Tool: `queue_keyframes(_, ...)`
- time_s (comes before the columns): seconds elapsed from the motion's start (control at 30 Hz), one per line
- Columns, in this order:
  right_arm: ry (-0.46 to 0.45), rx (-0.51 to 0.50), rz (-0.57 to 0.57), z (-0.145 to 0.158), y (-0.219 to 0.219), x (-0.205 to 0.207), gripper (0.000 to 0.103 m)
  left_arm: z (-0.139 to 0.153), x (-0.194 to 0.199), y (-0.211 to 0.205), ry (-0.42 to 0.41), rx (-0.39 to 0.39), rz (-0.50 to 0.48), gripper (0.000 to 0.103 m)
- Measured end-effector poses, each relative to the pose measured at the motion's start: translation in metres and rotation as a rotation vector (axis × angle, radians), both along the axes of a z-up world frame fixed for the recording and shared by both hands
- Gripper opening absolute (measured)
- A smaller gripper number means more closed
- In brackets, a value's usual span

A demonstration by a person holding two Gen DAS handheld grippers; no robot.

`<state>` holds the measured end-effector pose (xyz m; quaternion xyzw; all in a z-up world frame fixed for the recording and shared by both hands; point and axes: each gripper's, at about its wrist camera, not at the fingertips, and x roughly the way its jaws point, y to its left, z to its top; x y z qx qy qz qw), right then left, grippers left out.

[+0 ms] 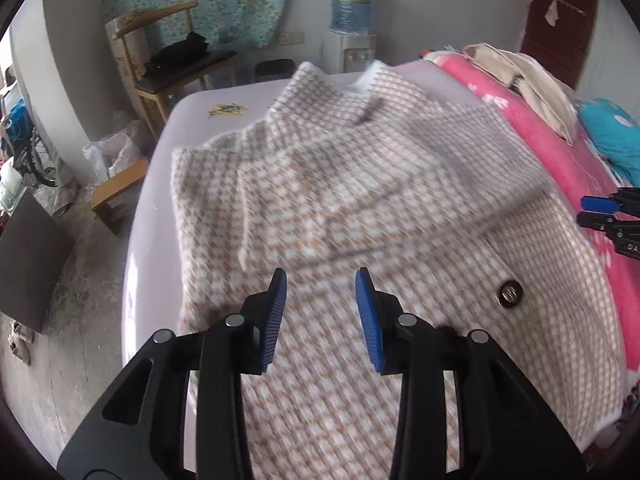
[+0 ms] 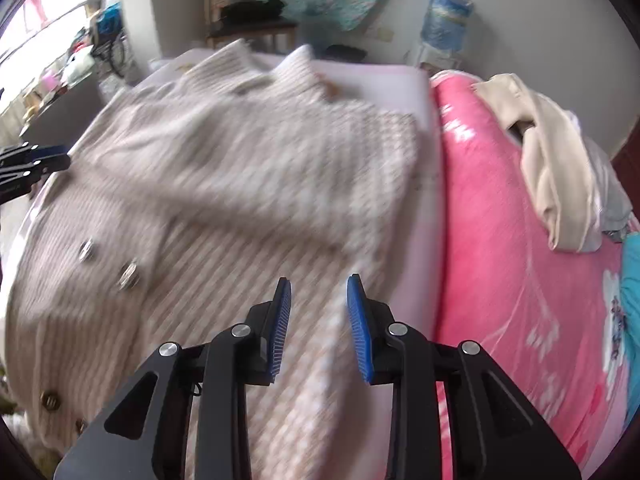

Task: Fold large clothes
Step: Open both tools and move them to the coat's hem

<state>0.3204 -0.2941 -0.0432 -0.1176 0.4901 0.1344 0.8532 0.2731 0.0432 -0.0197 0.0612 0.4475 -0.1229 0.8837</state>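
Note:
A large beige-and-white checked knit cardigan (image 1: 360,184) lies spread on a pale lilac bed (image 1: 208,92), sleeves folded across its front, collar at the far end. A metal button (image 1: 509,292) shows near its right edge. My left gripper (image 1: 321,280) hovers open over the lower left part of the garment, with nothing between its blue pads. In the right wrist view the cardigan (image 2: 224,168) is blurred. My right gripper (image 2: 319,284) stands open above its right hem, also with nothing between its pads. Each gripper shows at the edge of the other's view: right gripper (image 1: 600,212), left gripper (image 2: 40,156).
A pink blanket (image 2: 500,216) runs along the bed's right side, with a heap of cream clothes (image 2: 560,184) and a teal item (image 1: 612,136) on it. Beyond the bed stand a wooden chair (image 1: 180,68) and a water dispenser (image 1: 352,16). The floor drops off at the left.

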Motion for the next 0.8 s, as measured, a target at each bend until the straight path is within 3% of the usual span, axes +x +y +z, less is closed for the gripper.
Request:
queue_keyframes(0.1, 0.081, -0.019, -0.021, -0.03, 0.002, -0.017, 0.029, -0.021, -0.025, -0.012, 0.064, 0.002, -0.033, 0.035)
queue_keyframes(0.2, 0.07, -0.048, -0.051, -0.032, 0.004, -0.03, 0.029, -0.052, -0.04, -0.019, 0.127, 0.09, -0.02, 0.035)
queue_keyframes(0.33, 0.031, 0.022, -0.04, -0.006, 0.016, -0.06, 0.029, -0.036, -0.075, -0.014, 0.045, 0.05, -0.012, 0.035)
queue_keyframes(0.43, 0.042, 0.05, -0.01, -0.01, 0.03, -0.084, 0.029, -0.033, -0.103, -0.018, 0.029, 0.04, -0.04, 0.04)
queue_keyframes(0.53, 0.075, 0.015, -0.027, -0.037, 0.04, -0.097, 0.03, -0.058, -0.117, -0.026, 0.081, 0.101, -0.036, 0.042)
queue_keyframes(0.6, 0.05, -0.011, -0.049, -0.03, 0.043, -0.109, 0.03, -0.056, -0.128, -0.028, 0.04, 0.122, -0.022, 0.042)
queue_keyframes(0.67, 0.039, 0.042, -0.066, -0.017, 0.045, -0.123, 0.032, -0.046, -0.139, -0.027, 0.017, 0.127, -0.014, 0.043)
queue_keyframes(0.73, 0.043, 0.12, -0.056, -0.014, 0.046, -0.139, 0.052, -0.035, -0.155, -0.023, -0.015, 0.092, -0.004, 0.055)
queue_keyframes(0.8, 0.053, 0.098, -0.056, -0.025, 0.051, -0.151, 0.057, -0.034, -0.166, -0.021, -0.017, 0.063, 0.009, 0.065)
